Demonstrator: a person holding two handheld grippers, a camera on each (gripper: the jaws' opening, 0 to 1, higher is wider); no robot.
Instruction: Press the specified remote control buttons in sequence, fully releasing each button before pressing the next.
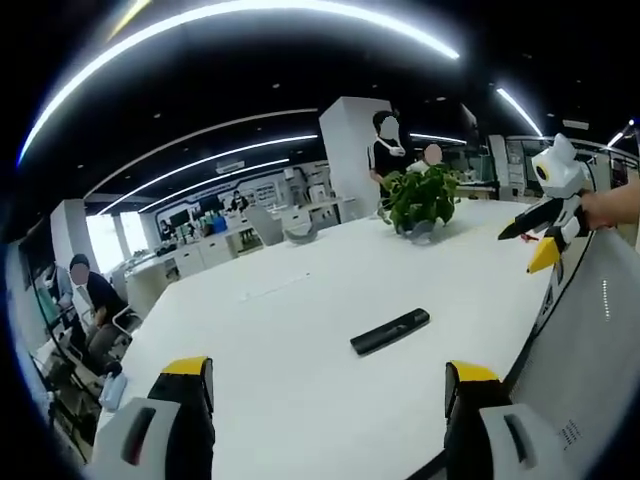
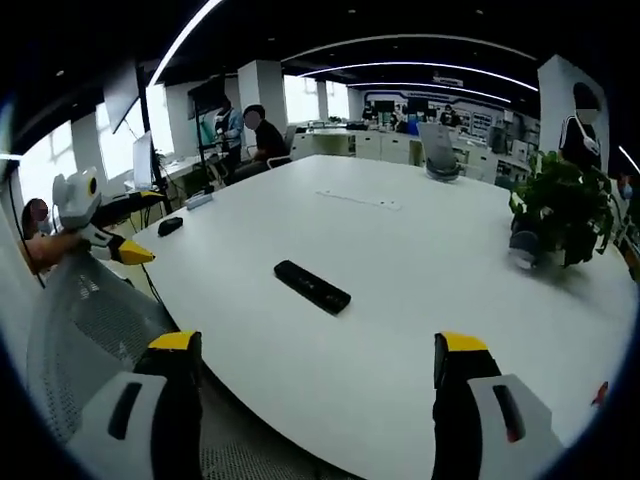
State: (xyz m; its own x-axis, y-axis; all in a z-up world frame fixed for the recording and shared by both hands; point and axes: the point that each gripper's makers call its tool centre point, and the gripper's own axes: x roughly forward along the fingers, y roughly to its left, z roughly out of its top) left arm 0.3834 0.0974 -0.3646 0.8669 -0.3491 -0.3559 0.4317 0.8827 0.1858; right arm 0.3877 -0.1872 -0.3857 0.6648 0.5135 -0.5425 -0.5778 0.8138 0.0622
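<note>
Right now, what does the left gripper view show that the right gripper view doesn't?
Left gripper view alone: a person seated beside the table's far-left end. Right gripper view alone: a small dark object near the table's left edge and a grey chair at the far side. Shared: the black remote lying untouched on the white table, the potted plant, and both grippers open, each visible in the other's view.

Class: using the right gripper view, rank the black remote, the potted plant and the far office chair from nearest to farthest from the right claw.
1. Black remote: on the white table, just ahead of the open right claw.
2. Potted plant: further back, at the right.
3. Office chair: beyond the table's far edge.
</note>
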